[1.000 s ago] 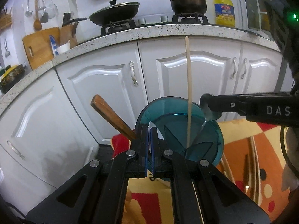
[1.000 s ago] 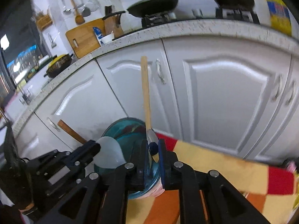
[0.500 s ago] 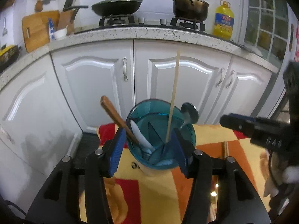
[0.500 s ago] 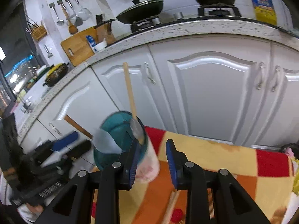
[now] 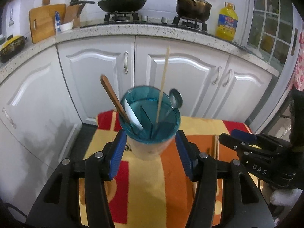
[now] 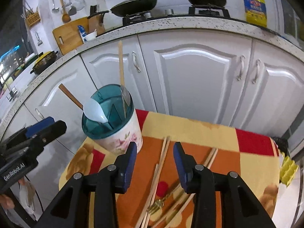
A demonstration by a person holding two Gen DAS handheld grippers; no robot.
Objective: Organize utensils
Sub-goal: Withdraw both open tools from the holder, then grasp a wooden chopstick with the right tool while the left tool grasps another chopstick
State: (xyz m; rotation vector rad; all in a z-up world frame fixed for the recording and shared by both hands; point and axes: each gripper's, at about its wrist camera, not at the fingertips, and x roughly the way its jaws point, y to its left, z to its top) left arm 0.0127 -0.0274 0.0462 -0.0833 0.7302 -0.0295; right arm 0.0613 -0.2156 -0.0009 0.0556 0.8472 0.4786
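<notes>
A white floral utensil holder point(image 5: 150, 150) with a teal divided top stands on the patterned cloth. In it are a wooden-handled utensil point(image 5: 112, 98), a white spoon point(image 5: 133, 115), one chopstick point(image 5: 163, 83) and a metal spoon point(image 5: 175, 99). My left gripper point(image 5: 151, 134) frames the holder with its jaws opening, pads clear of it. My right gripper point(image 6: 154, 150), to the right of the holder point(image 6: 114, 125), has nothing between its opening jaws. It hovers over loose chopsticks point(image 6: 161, 161) lying on the cloth. The right gripper point(image 5: 228, 137) also shows at the right of the left wrist view.
The small table wears a red, orange and yellow cloth point(image 6: 190, 127). White cabinet doors point(image 6: 195, 79) stand close behind it, under a speckled counter with a wok point(image 5: 123, 2), a pot point(image 5: 192, 7) and an oil bottle point(image 5: 227, 23). A yellow object point(image 6: 287, 171) sits at the table's right edge.
The left gripper let go of the white spoon and drew back from the holder, jaws wide. The right gripper released the metal spoon into the holder and shifted right over the loose chopsticks.
</notes>
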